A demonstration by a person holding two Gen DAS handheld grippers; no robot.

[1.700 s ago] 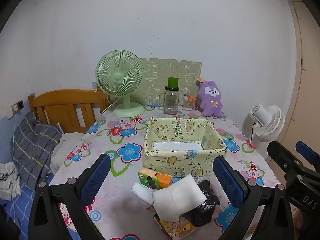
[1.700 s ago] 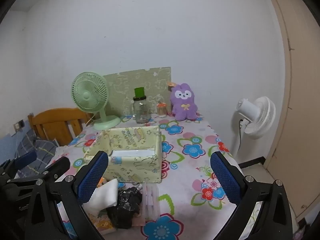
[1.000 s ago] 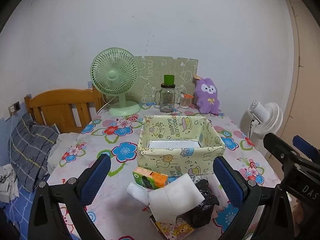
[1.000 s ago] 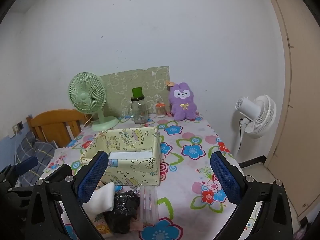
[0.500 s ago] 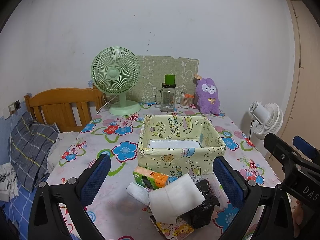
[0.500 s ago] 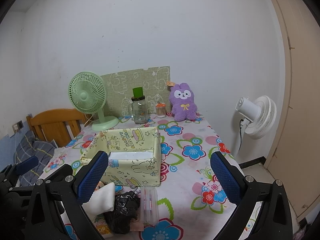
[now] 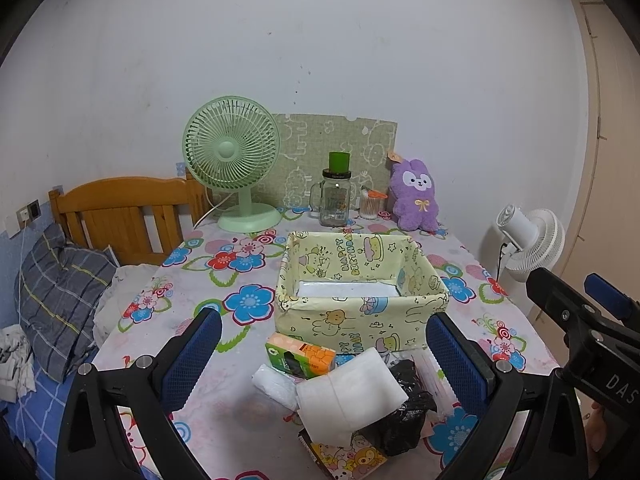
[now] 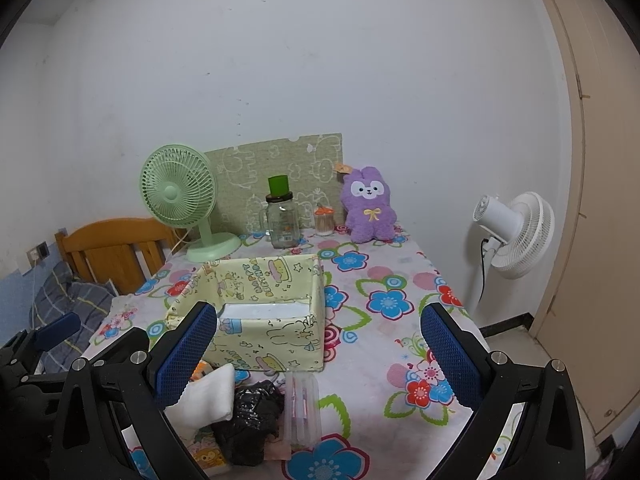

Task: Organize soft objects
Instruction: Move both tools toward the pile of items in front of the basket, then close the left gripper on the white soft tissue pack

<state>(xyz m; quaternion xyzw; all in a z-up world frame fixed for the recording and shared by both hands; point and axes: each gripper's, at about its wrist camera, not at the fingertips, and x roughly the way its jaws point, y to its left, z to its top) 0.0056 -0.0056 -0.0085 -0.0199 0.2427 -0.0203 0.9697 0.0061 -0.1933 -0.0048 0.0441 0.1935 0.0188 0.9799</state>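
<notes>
**Soft objects wait in a heap, box nearly bare**

Soft objects — a folded white cloth (image 7: 349,394), a crumpled black bag (image 7: 404,408), a clear plastic packet (image 7: 274,385) and an orange-and-green tissue pack (image 7: 300,357) — lie piled at the near edge of the flowered bench (image 7: 200,320), just in front of the yellow cartoon-print storage box (image 7: 360,304). From my remote station I judge the sorting barely begun: the box shows only something flat and white on its floor, and the whole heap remains outside it. A slim clear case (image 8: 301,408) lies beside the bag, and a cartoon-print packet (image 7: 344,458) sits under the pile. I hold the left gripper (image 7: 320,360) above the heap, fingers spread wide and empty; the right gripper (image 8: 316,356) hangs alongside, likewise released. A purple plush rabbit (image 7: 414,196) sits against the far wall.
</notes>
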